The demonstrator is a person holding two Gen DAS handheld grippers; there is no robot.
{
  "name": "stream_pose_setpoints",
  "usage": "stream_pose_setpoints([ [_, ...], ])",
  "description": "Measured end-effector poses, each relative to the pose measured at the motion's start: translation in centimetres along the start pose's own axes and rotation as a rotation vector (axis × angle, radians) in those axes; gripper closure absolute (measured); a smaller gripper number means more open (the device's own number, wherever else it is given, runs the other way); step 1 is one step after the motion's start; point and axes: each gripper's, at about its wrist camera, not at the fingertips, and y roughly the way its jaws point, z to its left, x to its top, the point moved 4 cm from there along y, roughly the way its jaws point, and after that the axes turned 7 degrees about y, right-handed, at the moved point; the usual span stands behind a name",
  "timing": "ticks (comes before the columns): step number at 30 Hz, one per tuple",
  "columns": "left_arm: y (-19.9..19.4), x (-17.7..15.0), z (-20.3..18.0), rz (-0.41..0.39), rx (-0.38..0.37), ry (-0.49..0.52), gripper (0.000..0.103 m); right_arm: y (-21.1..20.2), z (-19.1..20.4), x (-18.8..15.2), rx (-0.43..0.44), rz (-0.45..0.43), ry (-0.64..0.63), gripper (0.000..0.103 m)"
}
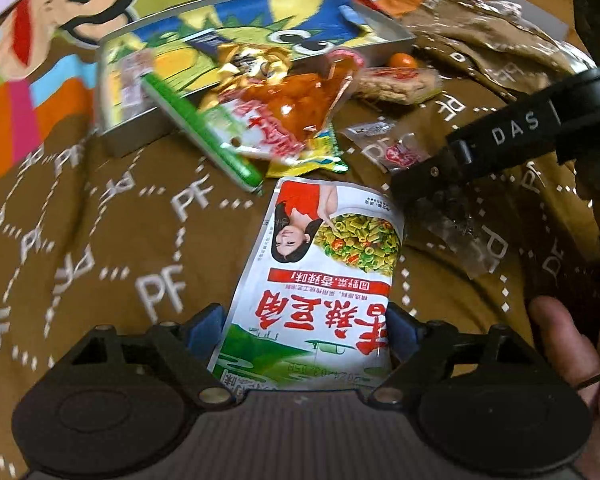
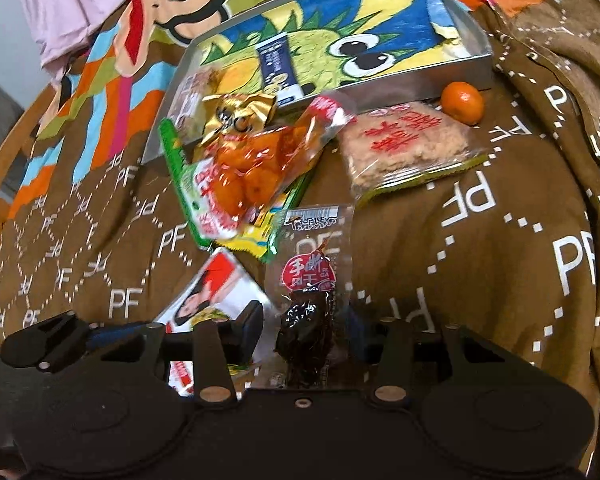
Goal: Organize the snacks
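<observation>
The left gripper (image 1: 306,334) stands wide around the white packet (image 1: 320,280), pads not clearly pressing. The right gripper (image 2: 304,336) clamps a clear dark-snack pouch (image 2: 310,280). Both look light, floppy, slippery; grip near sealed edges.

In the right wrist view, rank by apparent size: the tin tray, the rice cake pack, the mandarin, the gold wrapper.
1. Tin tray, clearly largest.
2. Rice cake pack.
3. Gold wrapper.
4. Mandarin.
The last two look close; the crumpled wrapper spreads slightly wider.

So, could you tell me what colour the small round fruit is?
Orange; the fruit shows best in the right wrist view.
</observation>
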Motion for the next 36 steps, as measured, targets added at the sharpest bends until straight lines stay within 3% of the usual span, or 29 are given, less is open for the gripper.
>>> stream_pose_setpoints([
  [4,0.5,0.5,-0.8,-0.013,0.046,0.059,0.007,0.5,0.1,0.1,-0.007,0.001,-0.002,0.052],
  [6,1.2,1.0,-1.0,-0.027,0.051,0.089,0.005,0.7,0.2,0.2,0.003,0.0,-0.002,0.046],
  [13,2.4,1.6,-1.0,-0.021,0.021,0.078,0.008,1.5,1.6,-0.5,-0.054,-0.003,-0.123,0.045],
  [14,2.4,1.6,-1.0,-0.02,0.023,0.077,0.01,1.5,1.8,-0.6,-0.065,-0.009,-0.145,0.05],
  [15,2.3,1.5,-1.0,-0.018,0.026,0.073,0.012,1.5,1.9,-0.7,-0.064,-0.015,-0.156,0.062],
  [16,2.1,1.4,-1.0,-0.016,0.028,0.064,0.014,1.4,1.9,-0.7,-0.055,-0.015,-0.154,0.066],
  [22,0.9,0.7,-0.7,-0.012,0.03,-0.028,0.019,0.4,1.6,-0.9,-0.043,-0.034,-0.138,0.07],
  [23,0.8,0.6,-0.7,-0.012,0.025,-0.045,0.027,0.2,1.7,-0.9,-0.041,-0.043,-0.142,0.07],
  [29,-0.6,0.1,0.0,-0.043,0.015,-0.174,0.028,-1.3,2.1,-0.9,-0.015,-0.109,-0.158,0.073],
  [36,-4.2,0.3,2.1,-0.202,0.055,-0.34,0.029,-3.1,2.9,-0.4,0.026,-0.221,-0.186,0.074],
])
